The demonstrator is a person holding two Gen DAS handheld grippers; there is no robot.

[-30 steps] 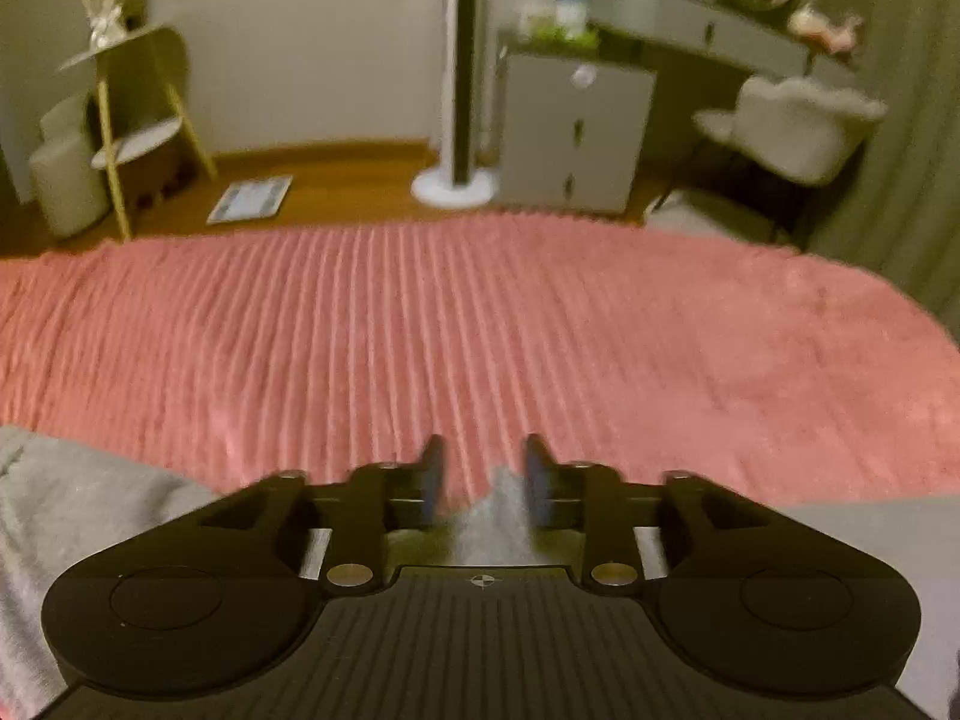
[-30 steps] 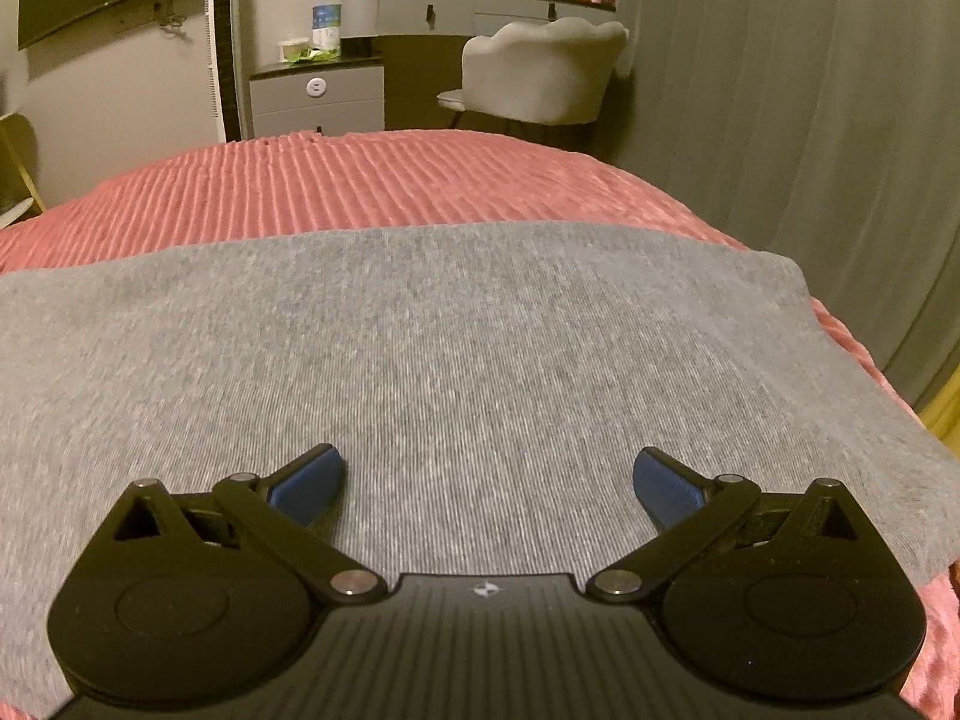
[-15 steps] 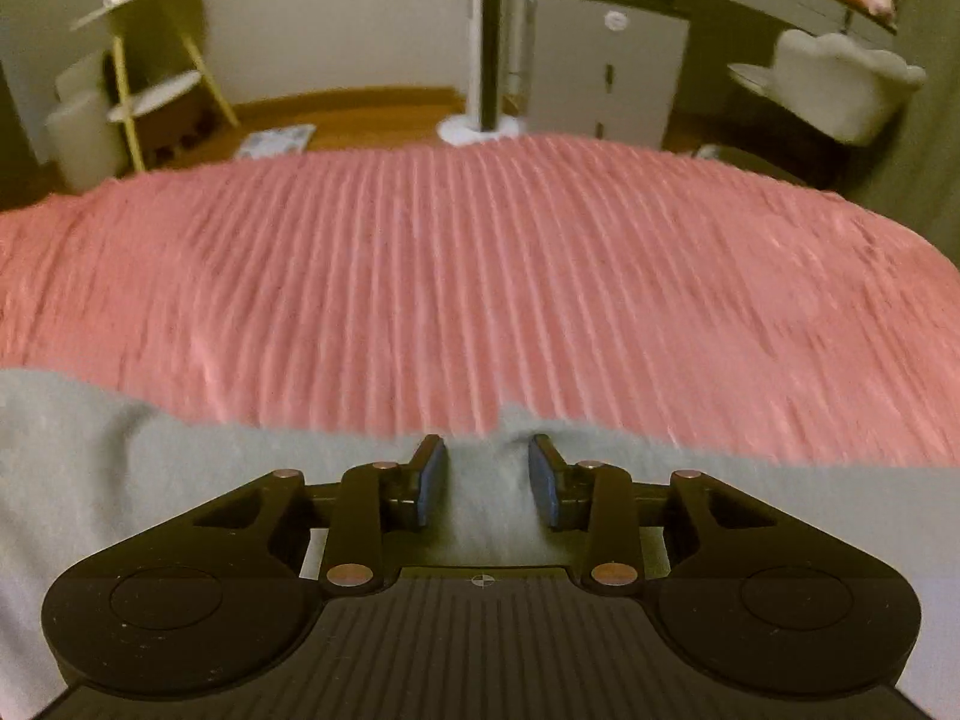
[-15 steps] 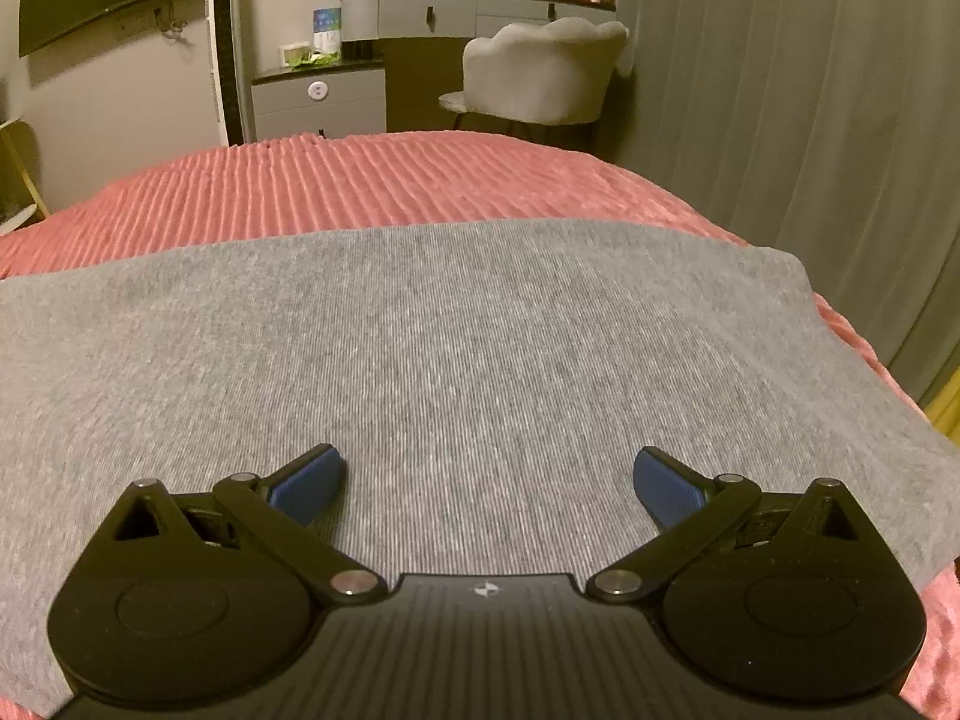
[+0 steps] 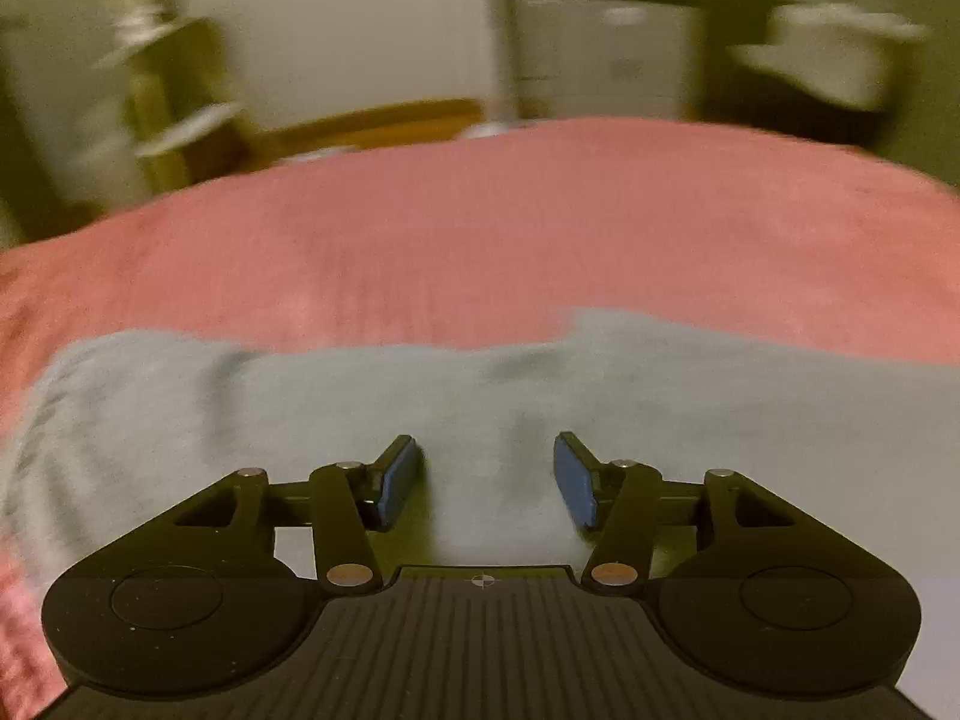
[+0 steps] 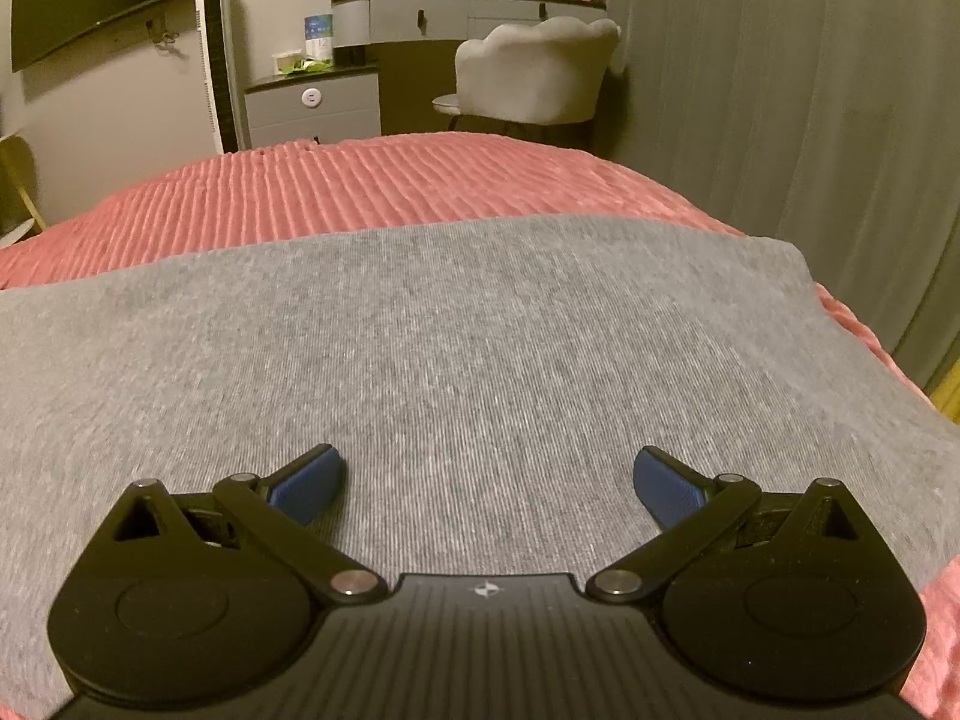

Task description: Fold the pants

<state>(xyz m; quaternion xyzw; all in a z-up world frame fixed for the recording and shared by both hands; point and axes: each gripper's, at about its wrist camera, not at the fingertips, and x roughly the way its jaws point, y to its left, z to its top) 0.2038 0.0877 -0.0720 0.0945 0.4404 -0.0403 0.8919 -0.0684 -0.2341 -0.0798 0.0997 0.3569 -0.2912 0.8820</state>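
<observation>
Grey pants lie spread flat across a pink ribbed bedspread. In the blurred left wrist view the pants fill the lower half, their far edge stepped against the pink bedspread. My left gripper hangs just over the cloth with its jaws opening; the blue pads stand apart and the fabric lies loose below them. My right gripper is wide open low over the pants, with nothing between its pads.
Beyond the bed stand a grey drawer unit, a dressing table with a mirror, a pale padded chair and a tall white tower fan. A curtain hangs on the right. A yellow-legged shelf stands at the left.
The left gripper held a pinch of grey cloth lifted over the bed; it has come down, its jaws have spread and the cloth now lies flat. The right gripper has not moved.
</observation>
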